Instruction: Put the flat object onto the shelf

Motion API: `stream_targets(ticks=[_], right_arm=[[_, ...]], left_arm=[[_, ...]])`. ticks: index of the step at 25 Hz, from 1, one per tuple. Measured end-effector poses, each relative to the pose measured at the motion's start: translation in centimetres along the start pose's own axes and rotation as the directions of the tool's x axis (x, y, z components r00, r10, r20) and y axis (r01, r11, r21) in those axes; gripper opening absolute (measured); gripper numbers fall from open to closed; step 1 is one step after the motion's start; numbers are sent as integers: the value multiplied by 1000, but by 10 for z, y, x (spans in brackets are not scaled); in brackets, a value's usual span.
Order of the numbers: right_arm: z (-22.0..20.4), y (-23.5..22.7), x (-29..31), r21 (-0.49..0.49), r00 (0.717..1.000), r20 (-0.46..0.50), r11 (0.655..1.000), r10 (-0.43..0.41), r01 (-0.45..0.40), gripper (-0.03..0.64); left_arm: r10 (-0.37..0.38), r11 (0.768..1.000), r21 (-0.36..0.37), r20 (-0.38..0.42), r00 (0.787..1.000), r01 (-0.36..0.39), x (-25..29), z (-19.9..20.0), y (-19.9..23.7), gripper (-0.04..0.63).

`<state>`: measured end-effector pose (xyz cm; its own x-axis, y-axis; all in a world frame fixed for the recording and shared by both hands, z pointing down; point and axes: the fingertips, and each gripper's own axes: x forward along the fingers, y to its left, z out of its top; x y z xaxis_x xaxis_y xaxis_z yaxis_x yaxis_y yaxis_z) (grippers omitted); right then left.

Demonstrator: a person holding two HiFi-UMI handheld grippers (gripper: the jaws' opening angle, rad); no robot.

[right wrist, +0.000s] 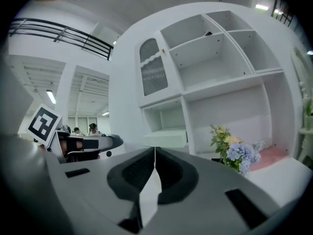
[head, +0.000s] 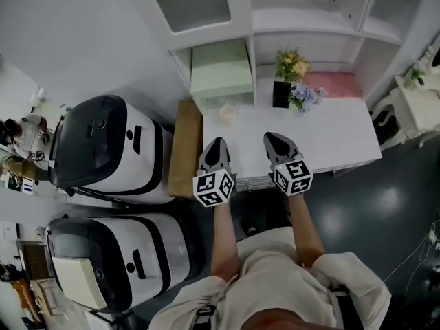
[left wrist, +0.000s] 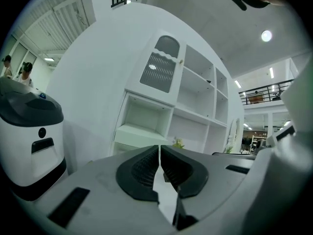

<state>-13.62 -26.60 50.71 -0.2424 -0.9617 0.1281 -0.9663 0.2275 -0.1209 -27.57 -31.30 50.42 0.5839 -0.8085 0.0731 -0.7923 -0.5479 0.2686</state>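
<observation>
so both grippers are shut w/ nothing in them: left gripper (head: pixel 216 146) & right gripper (head: pixel 275 141) hang side by side over the white table (head: pixel 330 126). the flat green box (head: pixel 220 71) sits in the low left part of the shelf (head: pixel 302 23), near the flowers (head: pixel 292 66)

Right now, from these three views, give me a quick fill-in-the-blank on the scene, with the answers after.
1. The left gripper and right gripper both have their jaws ____.
2. The flowers stand in a vase coloured ____.
3. In the head view, the green box lies in the cabinet to the flowers' ____.

Answers: shut; black; left.
</observation>
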Motion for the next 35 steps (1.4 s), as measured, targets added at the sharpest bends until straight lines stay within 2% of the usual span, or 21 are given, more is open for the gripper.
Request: stream_targets(ticks=[9,20,35], right_arm=[[-14,48,-29,-40,1000,-10,999,7,-8,72],[-18,50,-28,-31,999,-11,999,-30,30,72],[-11,61,-12,-52,1000,-20,999,-10,9,71]], left_arm=[[-11,999,35,31,999,10,-45,10,1,19],[-47,996,71,27,999,45,-55,11,1,19],[-37,996,77,25,999,35,-58,15,17,20]])
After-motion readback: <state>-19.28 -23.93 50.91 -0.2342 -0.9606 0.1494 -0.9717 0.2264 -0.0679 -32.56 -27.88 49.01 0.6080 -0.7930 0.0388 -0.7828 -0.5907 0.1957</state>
